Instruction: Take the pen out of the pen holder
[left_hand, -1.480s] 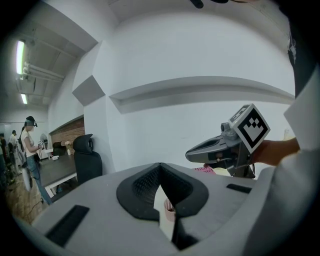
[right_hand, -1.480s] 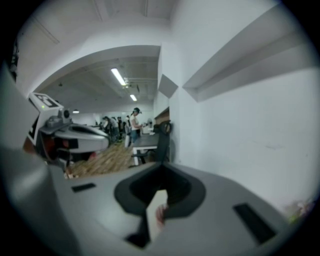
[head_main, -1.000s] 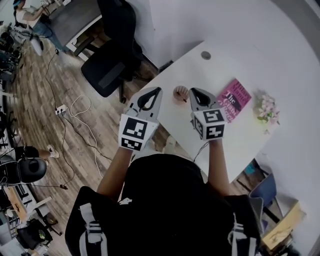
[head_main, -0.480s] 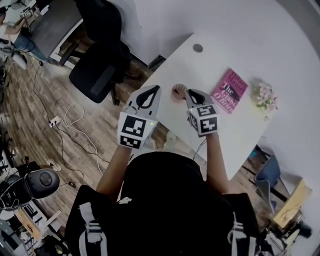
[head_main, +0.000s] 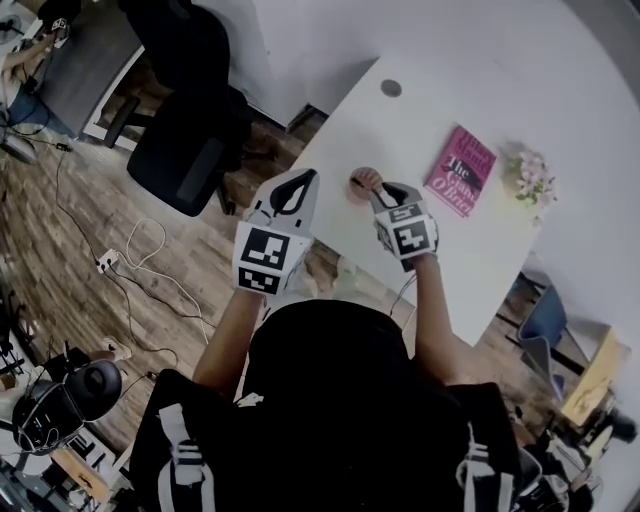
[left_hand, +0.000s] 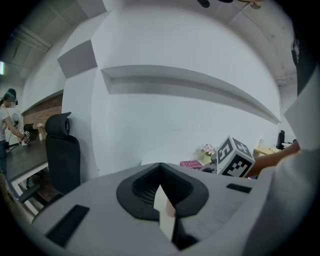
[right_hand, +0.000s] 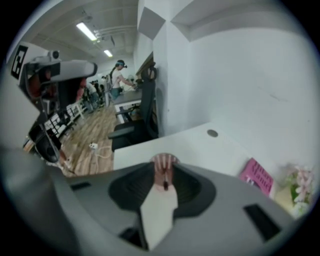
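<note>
Right gripper (head_main: 382, 192) has moved in onto the pen holder (head_main: 365, 182) — jaws a slit apart astride the pen (right_hand: 165, 182) standing in it, not yet clamped — left gripper (head_main: 303, 178), jaws together and empty, waits beside the holder; grasp seems next.

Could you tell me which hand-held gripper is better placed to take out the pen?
Right: the right hand-held gripper sits beside the pen holder, which is framed between its jaws; the left hand-held gripper is farther off, shut.

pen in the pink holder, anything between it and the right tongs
Nothing visible does: the dark pen stands in the pink ribbed pen holder, straight ahead of the parted tips of the right tongs.
</note>
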